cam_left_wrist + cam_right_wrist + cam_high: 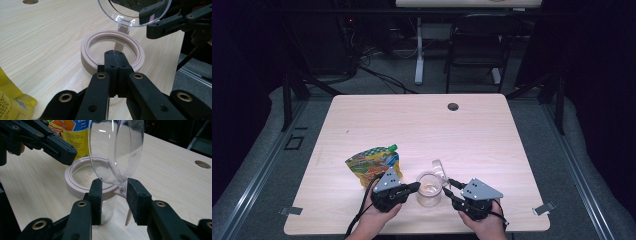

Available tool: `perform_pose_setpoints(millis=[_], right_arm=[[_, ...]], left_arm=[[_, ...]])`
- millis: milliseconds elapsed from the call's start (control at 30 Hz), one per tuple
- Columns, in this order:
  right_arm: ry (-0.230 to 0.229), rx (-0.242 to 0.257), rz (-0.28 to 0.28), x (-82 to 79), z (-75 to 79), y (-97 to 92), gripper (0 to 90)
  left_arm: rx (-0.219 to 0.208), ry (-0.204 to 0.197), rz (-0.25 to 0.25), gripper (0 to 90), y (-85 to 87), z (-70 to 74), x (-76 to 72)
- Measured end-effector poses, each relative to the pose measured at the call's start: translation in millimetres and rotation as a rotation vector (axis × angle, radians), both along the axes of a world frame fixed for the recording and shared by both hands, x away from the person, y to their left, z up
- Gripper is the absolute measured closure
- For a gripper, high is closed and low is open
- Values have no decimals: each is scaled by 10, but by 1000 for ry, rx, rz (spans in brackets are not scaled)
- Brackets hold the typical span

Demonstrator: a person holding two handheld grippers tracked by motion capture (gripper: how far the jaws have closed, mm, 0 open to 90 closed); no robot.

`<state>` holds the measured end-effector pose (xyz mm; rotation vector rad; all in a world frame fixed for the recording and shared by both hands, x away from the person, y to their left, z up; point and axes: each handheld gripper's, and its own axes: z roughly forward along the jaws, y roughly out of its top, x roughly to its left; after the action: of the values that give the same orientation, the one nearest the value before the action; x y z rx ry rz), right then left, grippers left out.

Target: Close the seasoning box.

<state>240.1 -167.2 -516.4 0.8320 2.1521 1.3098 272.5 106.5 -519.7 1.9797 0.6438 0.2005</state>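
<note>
Left gripper (pixel 113 53) clenched empty, pressing jar (pixel 428 190) rim at near table (pixel 492 150) edge. Right gripper (pixel 114 192) released, jaws flanking clear lid (pixel 116 150) hinge. Risk: jaws closing off-centre, twisting hinge, tipping jar leftward toward pouch (pixel 373 164).

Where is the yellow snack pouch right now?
In the high view the yellow snack pouch lies on the table's near left part, just behind the left gripper and left of the clear jar.
</note>
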Motion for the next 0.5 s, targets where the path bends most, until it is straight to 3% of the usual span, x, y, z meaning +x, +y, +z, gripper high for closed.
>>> perform_pose_setpoints(millis=[300, 500], right_arm=[[17, 14, -27, 31, -12, -54, 676], [51, 31, -45, 66, -38, -82, 693]], left_arm=[[0, -1, -1, 897, 0, 0, 0], [2, -1, -2, 898, 1, 0, 1]])
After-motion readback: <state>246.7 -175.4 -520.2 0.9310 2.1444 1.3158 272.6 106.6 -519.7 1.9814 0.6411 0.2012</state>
